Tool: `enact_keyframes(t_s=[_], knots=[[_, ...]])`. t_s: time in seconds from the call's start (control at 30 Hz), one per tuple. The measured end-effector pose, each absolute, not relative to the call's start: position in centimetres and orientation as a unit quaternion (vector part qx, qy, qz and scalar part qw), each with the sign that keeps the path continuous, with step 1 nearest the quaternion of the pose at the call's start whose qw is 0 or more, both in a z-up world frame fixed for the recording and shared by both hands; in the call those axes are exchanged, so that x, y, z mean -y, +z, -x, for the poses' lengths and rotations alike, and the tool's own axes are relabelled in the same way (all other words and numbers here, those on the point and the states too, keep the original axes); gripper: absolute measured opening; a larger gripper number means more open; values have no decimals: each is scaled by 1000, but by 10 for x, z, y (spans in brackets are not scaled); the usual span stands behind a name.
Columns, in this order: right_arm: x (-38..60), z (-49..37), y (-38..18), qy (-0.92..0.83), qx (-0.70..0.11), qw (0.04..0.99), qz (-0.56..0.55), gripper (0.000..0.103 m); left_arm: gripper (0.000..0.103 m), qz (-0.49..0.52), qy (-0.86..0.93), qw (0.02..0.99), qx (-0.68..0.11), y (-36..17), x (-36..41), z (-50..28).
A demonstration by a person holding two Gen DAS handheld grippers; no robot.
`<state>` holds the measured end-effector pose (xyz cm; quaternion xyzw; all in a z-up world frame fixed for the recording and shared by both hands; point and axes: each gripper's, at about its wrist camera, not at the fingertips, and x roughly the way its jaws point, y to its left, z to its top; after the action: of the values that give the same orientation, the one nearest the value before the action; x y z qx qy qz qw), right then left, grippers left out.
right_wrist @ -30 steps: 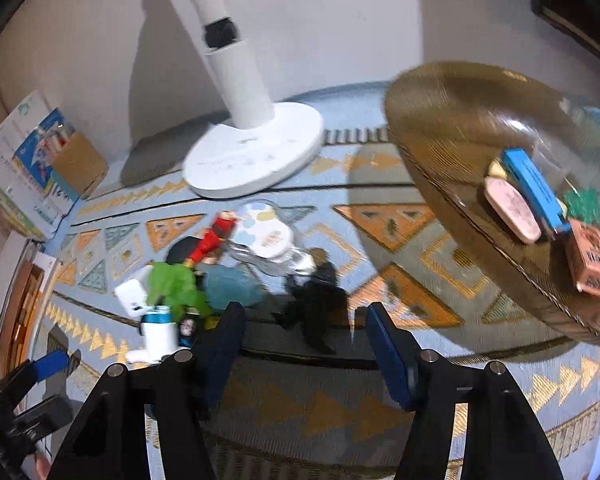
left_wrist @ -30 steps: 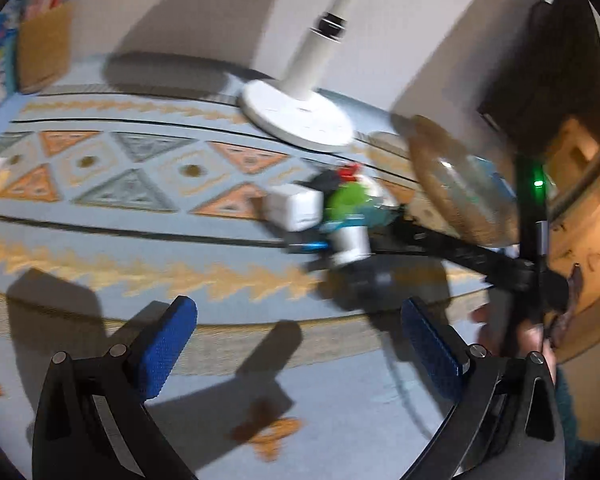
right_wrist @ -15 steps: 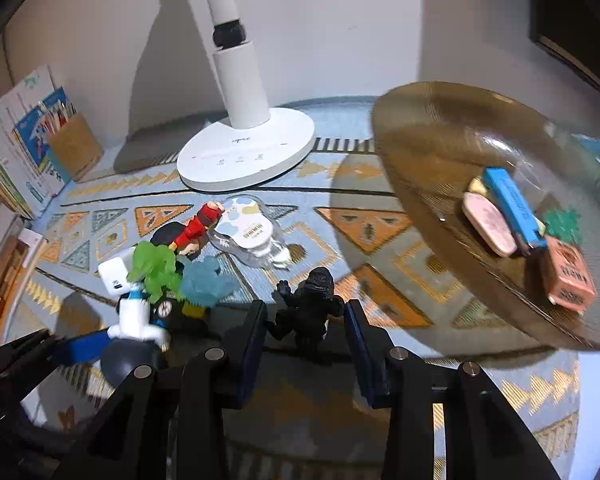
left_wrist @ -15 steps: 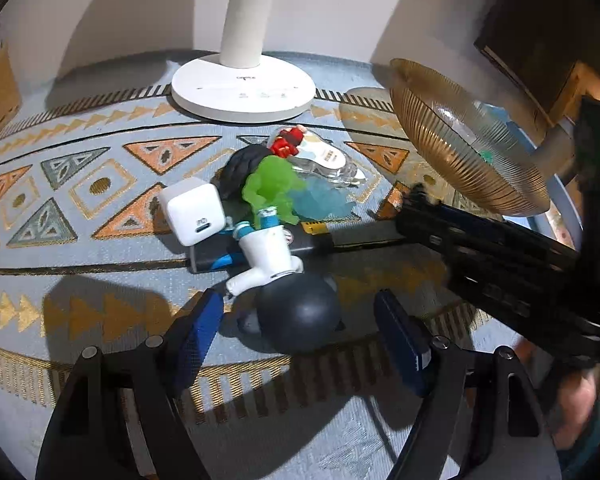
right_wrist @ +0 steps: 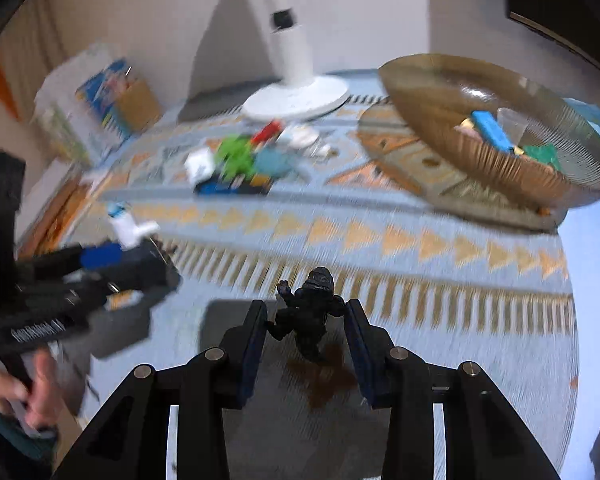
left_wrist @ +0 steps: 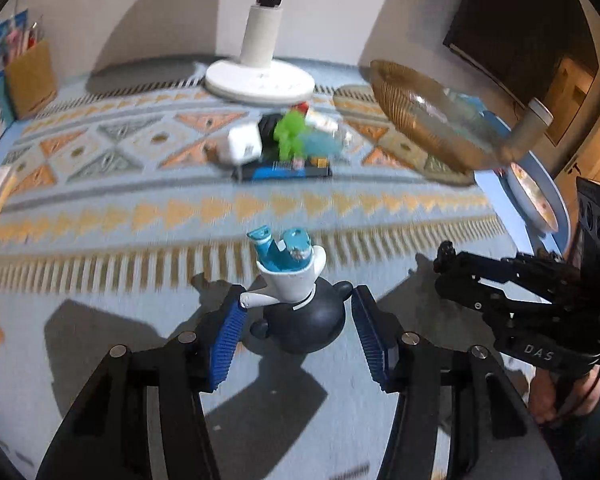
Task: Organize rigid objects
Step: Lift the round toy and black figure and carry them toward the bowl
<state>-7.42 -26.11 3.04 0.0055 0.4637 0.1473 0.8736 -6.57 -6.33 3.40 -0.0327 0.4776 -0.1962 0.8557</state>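
Left jaws' ribbed blue pads (left_wrist: 225, 340) just closed around round-bellied glossy figure (left_wrist: 296, 300), right jaws pinching knobbly black figurine (right_wrist: 310, 316)

Dim indoor light, hard shadows, motion blur, fisheye-bent dark edges

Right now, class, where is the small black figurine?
In the right wrist view, the black figurine sits low and central between the right tool's blue pads, lifted above the rug's fringe, well short of the amber bowl.
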Motion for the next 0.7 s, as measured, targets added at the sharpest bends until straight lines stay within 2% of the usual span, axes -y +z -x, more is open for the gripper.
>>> enact_keyframes(t_s=[0.23, 0.3, 0.37, 0.7], knots=[[256, 97, 20, 153, -458, 876, 12, 40, 53, 53, -213, 852, -476, 28, 53, 78], [262, 100, 19, 146, -464, 874, -4, 58, 65, 54, -205, 856, -471, 28, 49, 81], [266, 107, 19, 140, -462, 876, -12, 63, 66, 60, -199, 863, -461, 31, 41, 82], [262, 111, 19, 124, -460, 879, -14, 65, 66, 95, -207, 861, -456, 39, 23, 65]])
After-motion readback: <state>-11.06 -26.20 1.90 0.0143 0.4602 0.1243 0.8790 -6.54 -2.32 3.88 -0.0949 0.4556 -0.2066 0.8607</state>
